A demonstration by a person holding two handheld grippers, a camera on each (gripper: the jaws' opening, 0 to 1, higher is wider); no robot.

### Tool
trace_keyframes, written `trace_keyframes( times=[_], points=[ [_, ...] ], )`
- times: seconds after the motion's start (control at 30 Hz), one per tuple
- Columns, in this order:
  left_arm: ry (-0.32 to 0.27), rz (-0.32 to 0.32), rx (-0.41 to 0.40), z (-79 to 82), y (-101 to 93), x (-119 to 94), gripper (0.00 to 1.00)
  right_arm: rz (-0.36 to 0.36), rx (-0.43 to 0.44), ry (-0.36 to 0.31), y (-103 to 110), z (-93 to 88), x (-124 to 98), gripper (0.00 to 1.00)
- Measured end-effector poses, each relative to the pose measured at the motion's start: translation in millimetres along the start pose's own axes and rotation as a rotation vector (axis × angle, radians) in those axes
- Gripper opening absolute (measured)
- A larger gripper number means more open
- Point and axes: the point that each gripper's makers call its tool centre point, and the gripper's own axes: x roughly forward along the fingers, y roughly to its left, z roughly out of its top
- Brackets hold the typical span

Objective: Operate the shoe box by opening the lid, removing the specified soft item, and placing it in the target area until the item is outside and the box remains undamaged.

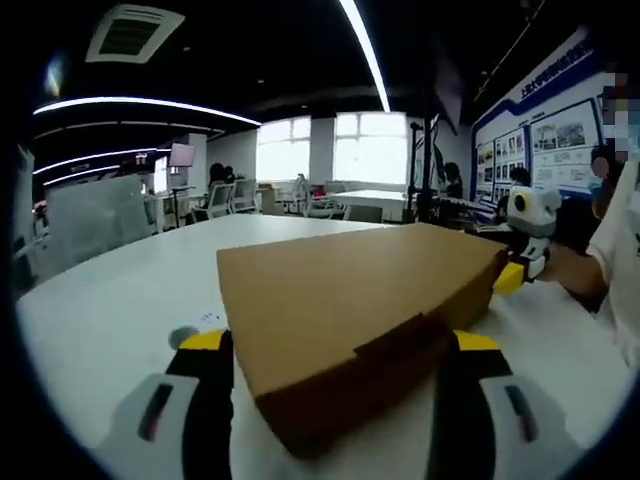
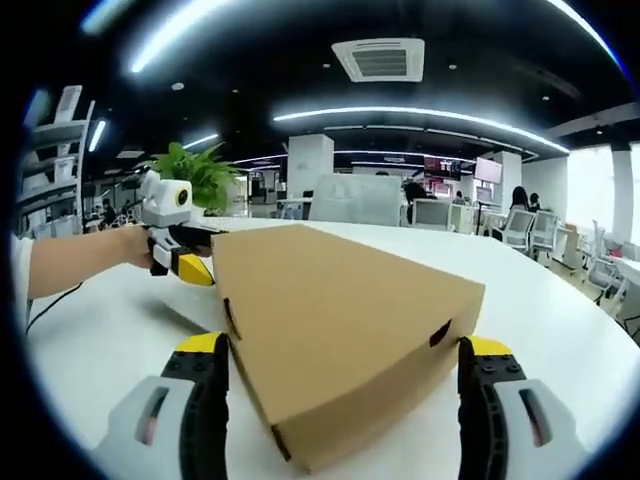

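Note:
A closed brown cardboard shoe box (image 1: 350, 290) lies on the white table (image 1: 120, 300), lid down. My left gripper (image 1: 340, 341) is open, with its yellow-tipped jaws on either side of the box's near end, close against its walls. At the box's other end my right gripper (image 2: 346, 345) is open in the same way around the box (image 2: 330, 310). In the left gripper view the right gripper (image 1: 520, 262) shows at the far end of the box, held by a hand. In the right gripper view the left gripper (image 2: 180, 262) shows at the far left end. What is inside the box is hidden.
The round white table (image 2: 560, 300) spreads wide around the box. A person's forearm (image 2: 80, 262) reaches in from the left and a white sleeve (image 1: 620, 270) from the right. Office desks, chairs and a green plant (image 2: 195, 170) stand far behind.

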Motion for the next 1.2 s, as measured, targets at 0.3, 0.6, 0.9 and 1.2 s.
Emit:
trace_keyframes(
  times=[0.3,0.6,0.9,1.2],
  points=[
    [-0.019,0.01,-0.001,-0.5,-4.2,-2,0.87,0.023,0.008,0.007,0,1.6,-1,0.96],
    [-0.024,0.031,-0.008,-2.1,-10.7,-7,0.87,0.059,-0.032,0.007,1,-2.2,-5,0.93],
    [-0.004,0.086,-0.023,-5.3,-24.5,-15,0.87,0.075,-0.147,0.031,3,-11.7,-9,0.95],
    [-0.021,0.097,-0.026,-5.9,-26.4,-16,0.87,0.106,-0.012,-0.035,5,-1.7,-14,0.96]
  ],
)
